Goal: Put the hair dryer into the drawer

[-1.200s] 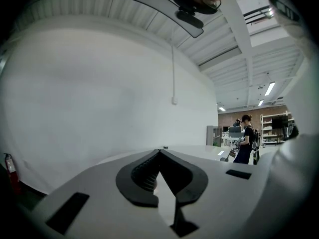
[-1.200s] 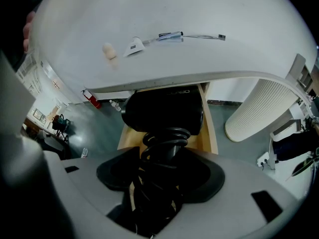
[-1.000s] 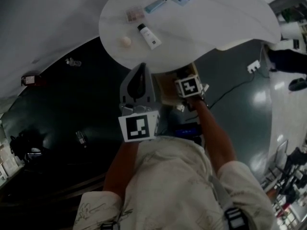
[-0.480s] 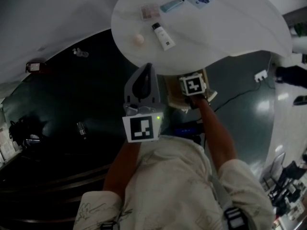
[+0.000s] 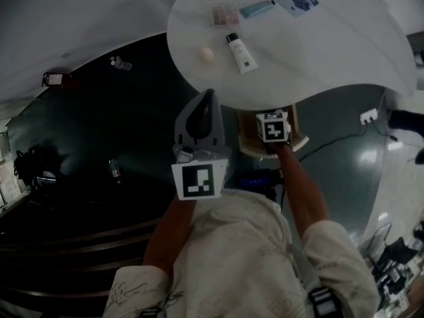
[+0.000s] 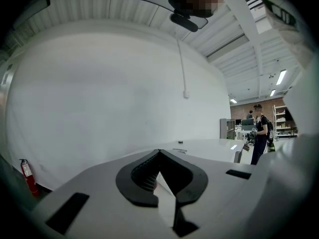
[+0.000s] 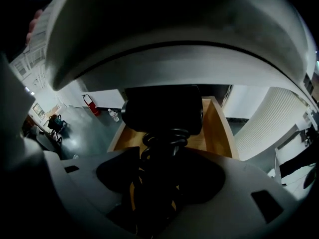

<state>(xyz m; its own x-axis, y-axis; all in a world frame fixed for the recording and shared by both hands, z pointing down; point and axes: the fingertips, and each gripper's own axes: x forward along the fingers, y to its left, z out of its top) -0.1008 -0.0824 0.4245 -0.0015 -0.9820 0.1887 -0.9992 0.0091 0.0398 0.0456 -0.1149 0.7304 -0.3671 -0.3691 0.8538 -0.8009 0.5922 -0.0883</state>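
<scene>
In the right gripper view the black hair dryer (image 7: 162, 108), with its coiled cord wound round the handle, fills the space between the jaws. My right gripper (image 7: 162, 158) is shut on that handle and tilts steeply down over the open wooden drawer (image 7: 217, 128). From the head view, only its marker cube (image 5: 273, 126) shows, above the drawer's rim (image 5: 298, 141) just below the table edge; the dryer is hidden there. My left gripper (image 5: 209, 95) points at the table edge, shut and empty, its tips meeting (image 6: 159, 153).
The white round table (image 5: 331, 58) carries a white tube (image 5: 242, 52), a small ball (image 5: 207, 54), a palette (image 5: 224, 14) and a blue tube (image 5: 257, 8). A fire extinguisher (image 5: 56, 79) and a bottle (image 5: 120, 63) stand on the dark floor. A power strip (image 5: 368, 116) lies right.
Both grippers have crept toward the table edge. The right one has sunk a little over the drawer with the hair dryer still in it. The jaws have not changed.
</scene>
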